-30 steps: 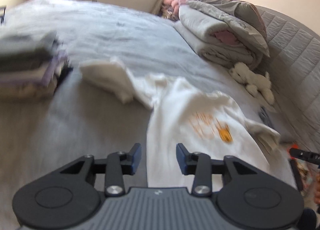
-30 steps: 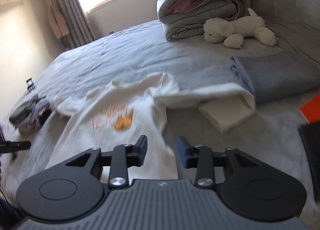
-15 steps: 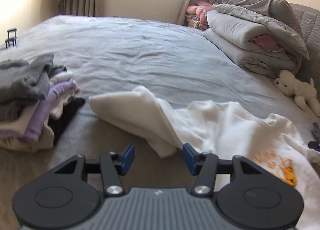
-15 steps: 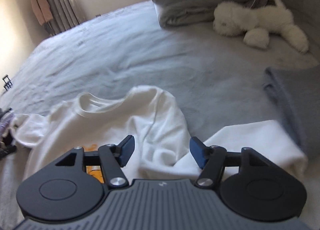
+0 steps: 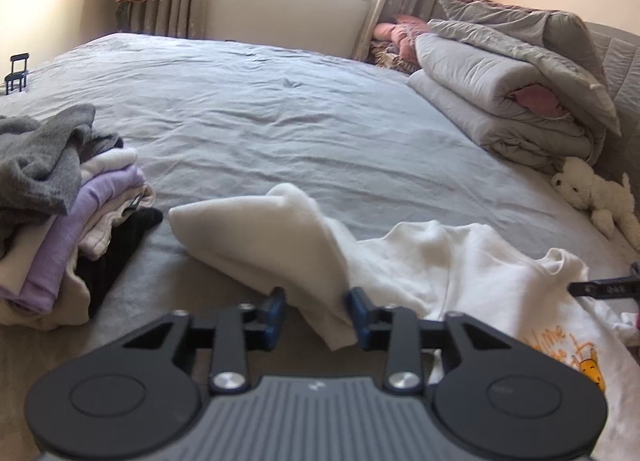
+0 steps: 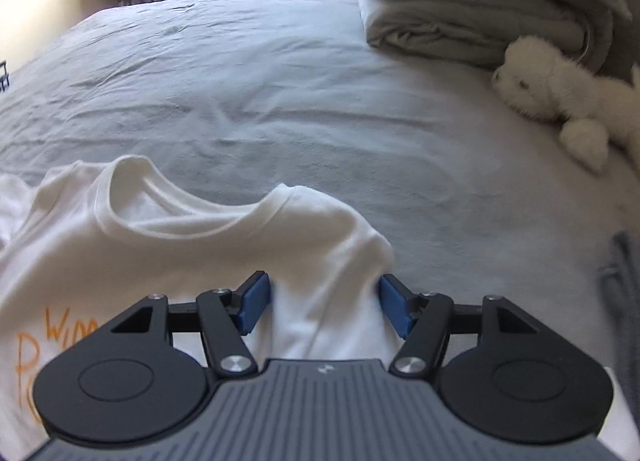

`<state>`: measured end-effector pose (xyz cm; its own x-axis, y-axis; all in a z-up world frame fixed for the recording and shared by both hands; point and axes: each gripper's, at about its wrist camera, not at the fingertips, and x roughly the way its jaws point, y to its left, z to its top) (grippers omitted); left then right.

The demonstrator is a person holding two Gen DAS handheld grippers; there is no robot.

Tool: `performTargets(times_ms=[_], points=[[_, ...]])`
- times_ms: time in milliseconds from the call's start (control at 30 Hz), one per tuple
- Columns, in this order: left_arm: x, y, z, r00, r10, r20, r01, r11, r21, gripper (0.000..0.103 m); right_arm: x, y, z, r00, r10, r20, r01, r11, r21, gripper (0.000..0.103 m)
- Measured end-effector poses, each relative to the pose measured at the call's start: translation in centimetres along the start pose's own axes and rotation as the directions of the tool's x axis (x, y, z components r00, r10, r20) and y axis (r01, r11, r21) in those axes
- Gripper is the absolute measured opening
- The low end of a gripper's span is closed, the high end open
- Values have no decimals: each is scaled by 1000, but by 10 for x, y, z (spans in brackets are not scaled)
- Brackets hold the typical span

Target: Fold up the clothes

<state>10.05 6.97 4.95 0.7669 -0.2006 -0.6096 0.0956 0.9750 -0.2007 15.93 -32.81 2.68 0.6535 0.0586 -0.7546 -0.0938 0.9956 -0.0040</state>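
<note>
A white cotton T-shirt with orange lettering (image 5: 460, 273) lies crumpled across the near part of the grey-sheeted bed (image 5: 280, 109), its collar toward the window and one sleeve (image 5: 260, 237) flung out to the left. The left tool (image 5: 316, 315) is low over that sleeve; its jaws have just been closing, and the sleeve's folded end now sits between the blue pads, the right pad touching the cloth while a sliver of gap shows at the left pad, so I cannot tell whether it is truly pinched. The right tool (image 6: 324, 307) stands spread wide at the shirt's right shoulder (image 6: 332, 245), its jaws having opened in the past second, with a ridge of white fabric between the pads but not squeezed by them. To the left, just beside the sleeve, sits a stack of folded clothes in grey, lilac, cream and black (image 5: 64, 217). Far right, against the padded headboard, a rolled grey duvet (image 5: 512, 101) is piled, with a white plush toy dog (image 6: 560, 93) lying near it.
</note>
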Motion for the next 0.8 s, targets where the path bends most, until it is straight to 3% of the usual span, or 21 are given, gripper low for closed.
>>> performTargets(times_ms=[100, 300, 467, 500, 567, 600, 667, 800], points=[[-5, -1, 2, 1000, -14, 21, 14, 1000, -1, 14, 2, -1, 10, 1000, -8, 2, 8, 1000, 16, 65], [-11, 4, 7, 998, -42, 50, 45, 997, -59, 15, 5, 8, 26, 999, -23, 32, 25, 999, -34, 65], [-5, 6, 6, 999, -33, 14, 34, 996, -78, 44, 23, 22, 23, 998, -50, -30, 46, 992, -120, 69], [-4, 6, 5, 1000, -27, 16, 28, 997, -76, 44, 22, 24, 23, 999, -45, -31, 40, 991, -128, 65], [-2, 6, 3, 1000, -17, 16, 19, 997, -70, 39, 20, 28, 22, 999, -30, -32, 24, 988, -153, 20], [-2, 7, 3, 999, -28, 16, 29, 997, -69, 21, 19, 32, 22, 999, -37, -31, 31, 984, -175, 14], [-2, 8, 2, 998, -54, 16, 55, 996, -67, 9, 19, 40, 20, 997, -72, -24, 65, 973, -223, 8], [-17, 9, 8, 990, -96, 101, 103, 993, -65, 6, 14, 42, 24, 995, -98, 7, 97, 966, -239, 2]])
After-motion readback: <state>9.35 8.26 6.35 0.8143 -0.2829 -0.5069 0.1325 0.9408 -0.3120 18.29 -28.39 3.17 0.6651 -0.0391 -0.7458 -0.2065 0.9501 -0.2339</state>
